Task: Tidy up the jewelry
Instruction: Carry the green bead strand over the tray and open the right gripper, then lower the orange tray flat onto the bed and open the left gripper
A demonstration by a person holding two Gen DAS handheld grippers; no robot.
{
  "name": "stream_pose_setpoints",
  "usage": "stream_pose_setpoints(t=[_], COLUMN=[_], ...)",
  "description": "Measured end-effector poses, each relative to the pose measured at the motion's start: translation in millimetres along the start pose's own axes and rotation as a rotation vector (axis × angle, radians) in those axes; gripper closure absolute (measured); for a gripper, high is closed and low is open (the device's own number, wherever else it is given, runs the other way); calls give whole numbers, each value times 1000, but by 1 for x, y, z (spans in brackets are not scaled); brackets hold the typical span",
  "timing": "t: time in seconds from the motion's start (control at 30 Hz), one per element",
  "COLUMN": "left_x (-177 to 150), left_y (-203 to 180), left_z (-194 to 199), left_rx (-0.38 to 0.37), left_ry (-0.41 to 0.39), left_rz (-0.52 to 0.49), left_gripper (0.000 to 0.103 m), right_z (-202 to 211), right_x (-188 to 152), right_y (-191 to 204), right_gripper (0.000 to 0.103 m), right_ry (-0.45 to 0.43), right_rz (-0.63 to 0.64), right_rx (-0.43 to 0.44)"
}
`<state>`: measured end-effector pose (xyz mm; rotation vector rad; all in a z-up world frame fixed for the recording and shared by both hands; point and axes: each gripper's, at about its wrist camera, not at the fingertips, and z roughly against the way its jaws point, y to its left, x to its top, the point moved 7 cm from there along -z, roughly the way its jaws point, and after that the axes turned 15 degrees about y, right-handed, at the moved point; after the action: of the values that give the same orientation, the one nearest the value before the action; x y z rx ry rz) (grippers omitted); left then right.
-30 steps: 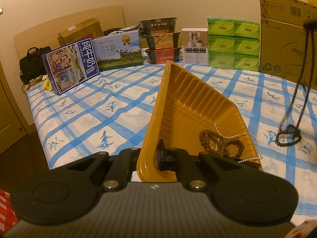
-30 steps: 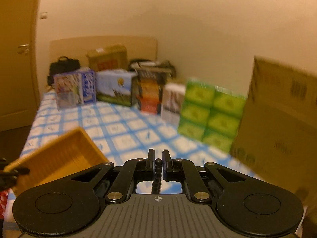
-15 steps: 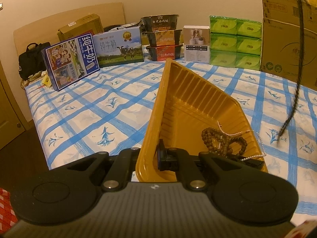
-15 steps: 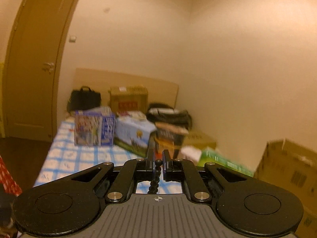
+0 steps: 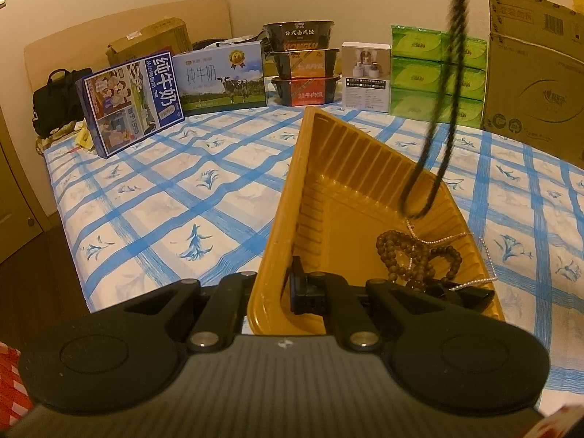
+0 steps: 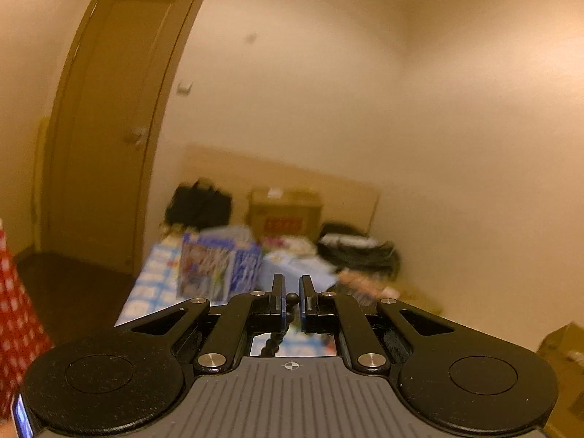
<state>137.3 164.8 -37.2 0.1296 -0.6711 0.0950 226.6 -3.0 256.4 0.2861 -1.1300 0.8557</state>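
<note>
Nearest the left wrist camera, the left gripper (image 5: 277, 288) pinches the near wall of a yellow plastic tray (image 5: 350, 168), one finger inside the tray and the other outside it, and holds the tray tilted above the bed. In the near right corner of the tray lies a brown bead bracelet (image 5: 412, 255), bunched in loops, with a thin pale chain (image 5: 456, 235) crossing it and trailing over the tray's right rim. A small dark object sits against the beads at the rim; what it is cannot be told.

Just beyond the bracelet, a long black bead necklace (image 5: 443, 84) hangs as a narrow doubled loop from above the top of the picture, and its lowest bend dangles over the tray floor, just above the pale chain. In the right wrist view, the right gripper (image 6: 291, 297) is pressed together on a bead of this necklace, and the strand drops away between the fingers below.

Under and around the tray spreads a bedsheet (image 5: 175, 197) with a blue check pattern. Along its far edge, against the wall, stand two milk cartons (image 5: 131, 106), stacked food bowls (image 5: 304, 65), a small white box (image 5: 365, 76), green tissue packs (image 5: 416, 73) and a large cardboard box (image 5: 533, 84) at the right. In the right wrist view, a closed brown door (image 6: 109, 127) stands left of the bed, blurred.
</note>
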Motion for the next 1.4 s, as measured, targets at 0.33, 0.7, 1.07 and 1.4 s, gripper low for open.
stream_pose_setpoints(t=[0.33, 0.7, 1.07, 1.4], left_x=[-5, -10, -13, -18], left_y=[7, 15, 22, 27], left_z=[-7, -16, -25, -32], left_rx=[-7, -24, -42, -63], left_ry=[13, 33, 52, 77], left_rz=[13, 38, 61, 85], left_gripper=[97, 96, 95, 94], right_z=[-98, -166, -185, -137], right_x=[-77, -161, -207, -225], right_y=[49, 64, 51, 11], right_gripper=[96, 96, 95, 39], right_ry=[296, 522, 596, 492], right_rz=[38, 2, -176, -401], right_rx=[167, 254, 335, 273])
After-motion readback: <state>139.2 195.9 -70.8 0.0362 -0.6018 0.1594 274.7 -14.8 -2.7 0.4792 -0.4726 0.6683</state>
